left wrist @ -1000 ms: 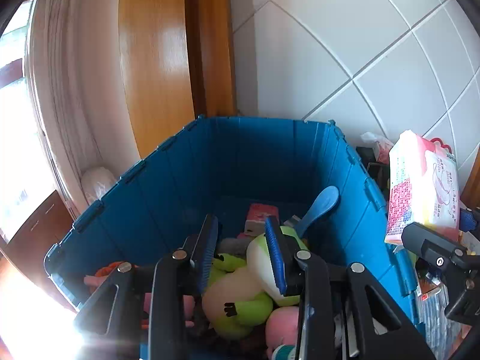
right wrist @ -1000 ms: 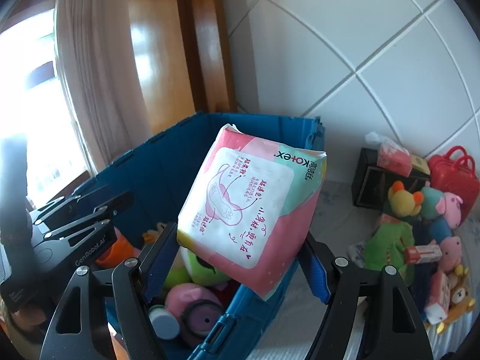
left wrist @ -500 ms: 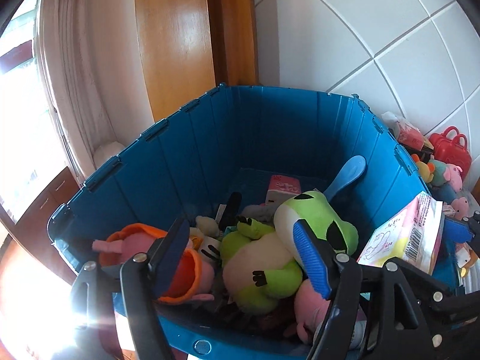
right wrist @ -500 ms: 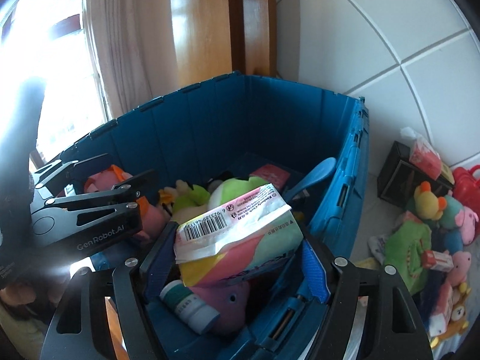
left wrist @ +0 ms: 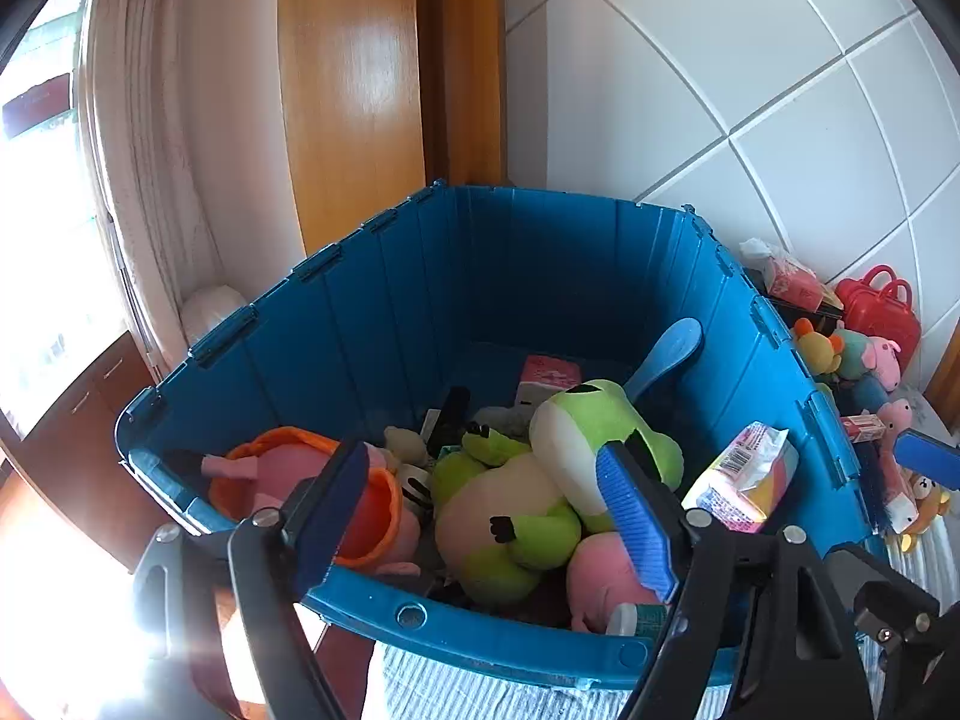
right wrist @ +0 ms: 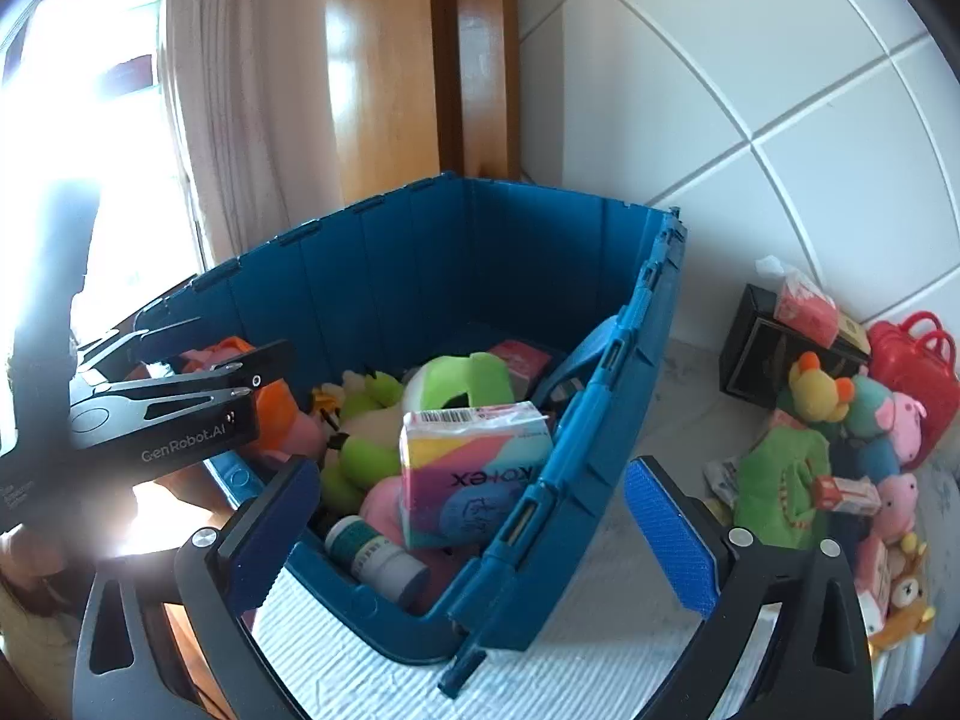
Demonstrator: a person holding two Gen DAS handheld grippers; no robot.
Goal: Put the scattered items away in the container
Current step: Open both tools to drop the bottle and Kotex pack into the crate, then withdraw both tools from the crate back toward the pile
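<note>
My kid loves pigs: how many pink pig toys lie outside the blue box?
2: the upper pig beside the yellow duck, the lower pig right of the green plush. More may be hidden.

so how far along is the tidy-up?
Partly done. The blue bin already holds plush toys and the pad pack, just released. Both tongs, left and right, have just opened and hold nothing. Left: the toy pile by the wall.
</note>
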